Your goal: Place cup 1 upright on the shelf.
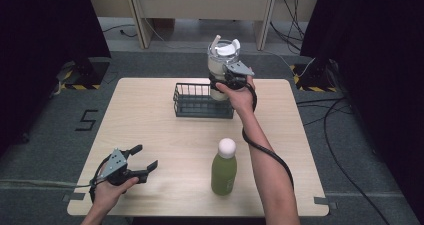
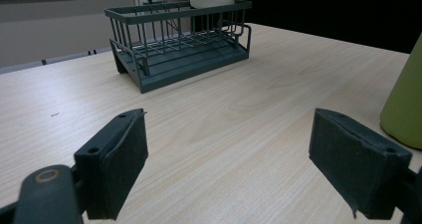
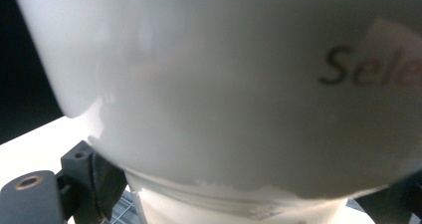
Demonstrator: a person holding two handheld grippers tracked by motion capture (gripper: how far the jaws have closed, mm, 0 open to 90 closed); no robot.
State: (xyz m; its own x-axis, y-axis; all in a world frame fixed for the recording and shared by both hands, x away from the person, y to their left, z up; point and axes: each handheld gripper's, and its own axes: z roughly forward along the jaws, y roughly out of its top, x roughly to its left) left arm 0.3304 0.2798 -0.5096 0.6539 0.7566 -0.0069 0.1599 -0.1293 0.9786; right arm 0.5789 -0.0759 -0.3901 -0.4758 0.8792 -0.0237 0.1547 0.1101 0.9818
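A white cup [image 1: 220, 60] with a clear upper part, a white lid and a straw is held upright over the right end of the dark wire basket [image 1: 200, 101]. My right gripper [image 1: 231, 77] is shut on its lower part. In the right gripper view the cup [image 3: 224, 84] is pressed between the black pads [image 3: 99, 184], with basket wires just below. I cannot tell whether its base touches the basket. My left gripper [image 1: 147, 155] is open and holds nothing near the table's front left. Its jaws [image 2: 249, 169] stand wide apart, facing the basket [image 2: 174, 50].
A green bottle [image 1: 224, 170] with a round white cap stands at the front middle of the wooden table [image 1: 150, 120]; the left gripper view shows this bottle [image 2: 405, 104] at its right edge. Cables lie on the floor to the right of the table.
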